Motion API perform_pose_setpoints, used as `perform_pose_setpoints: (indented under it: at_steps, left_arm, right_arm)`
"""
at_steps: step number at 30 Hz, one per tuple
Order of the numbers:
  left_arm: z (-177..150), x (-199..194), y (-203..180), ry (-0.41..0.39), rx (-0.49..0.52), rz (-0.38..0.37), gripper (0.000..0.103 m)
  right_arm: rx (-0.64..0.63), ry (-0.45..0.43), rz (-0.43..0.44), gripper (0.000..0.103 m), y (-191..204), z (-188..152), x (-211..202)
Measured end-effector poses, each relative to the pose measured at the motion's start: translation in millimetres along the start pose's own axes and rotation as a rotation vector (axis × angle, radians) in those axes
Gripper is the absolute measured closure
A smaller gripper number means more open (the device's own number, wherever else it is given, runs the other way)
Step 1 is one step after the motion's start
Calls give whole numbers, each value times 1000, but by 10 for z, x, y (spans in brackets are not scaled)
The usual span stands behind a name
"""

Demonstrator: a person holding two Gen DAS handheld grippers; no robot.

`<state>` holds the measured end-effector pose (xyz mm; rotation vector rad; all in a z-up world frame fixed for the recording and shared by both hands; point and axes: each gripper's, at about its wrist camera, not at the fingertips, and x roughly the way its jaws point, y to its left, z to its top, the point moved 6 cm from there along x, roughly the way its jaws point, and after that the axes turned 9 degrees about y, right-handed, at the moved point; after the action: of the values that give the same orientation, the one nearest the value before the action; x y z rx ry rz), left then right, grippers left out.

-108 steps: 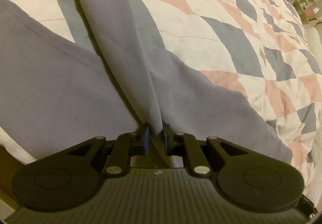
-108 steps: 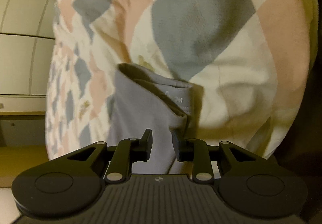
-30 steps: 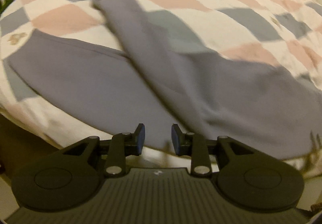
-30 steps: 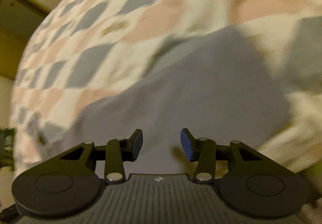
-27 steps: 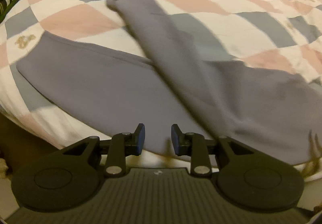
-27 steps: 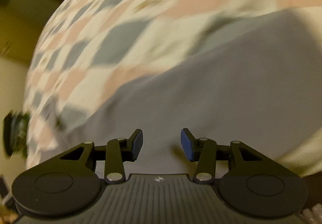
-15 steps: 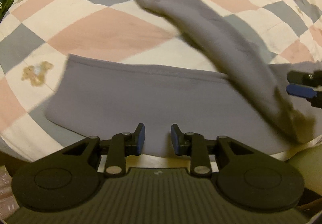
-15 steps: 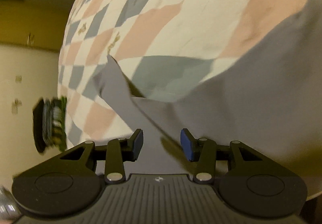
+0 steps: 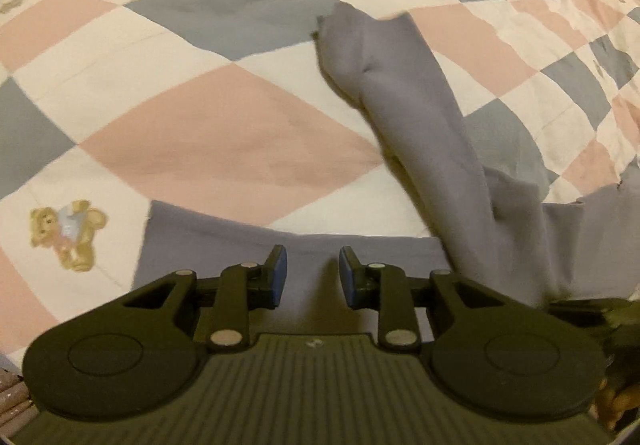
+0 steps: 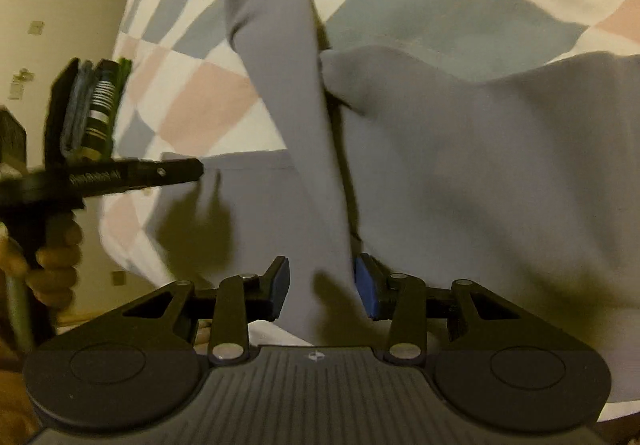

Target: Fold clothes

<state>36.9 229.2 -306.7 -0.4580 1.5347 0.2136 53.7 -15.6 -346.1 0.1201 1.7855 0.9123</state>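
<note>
The checked quilt point(image 9: 224, 149) on the bed lies wide and bare ahead of my left fingers point(image 9: 311, 277), and the grey garment point(image 10: 480, 173) lies along the bed's near edge, one long part point(image 9: 412, 117) angled across it. Both pairs of fingers gape with nothing held; my right fingers point(image 10: 322, 287) straddle a fold. Seconds ago both pinched this cloth.
</note>
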Motion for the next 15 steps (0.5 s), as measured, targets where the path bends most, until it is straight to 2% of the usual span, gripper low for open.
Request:
perform_pose_setpoints:
  at_steps: [6,9,13,15]
  left_arm:
    - [381,36,-297,9,59,-46,75]
    - [660,115,-453,14,47,-65,75]
    - [1037,268,-579,43,29,-35,73]
    - [1199,337,-612,57,17,-20,73]
  right_arm:
    - [104,-124,-12,60,-180,14,-293]
    - [155,-144,-47,60,-334,-44,-349]
    - [223,-163,-109,60,-565,-160,-417]
    - [253,-180,-114,60,-647,-237,-462]
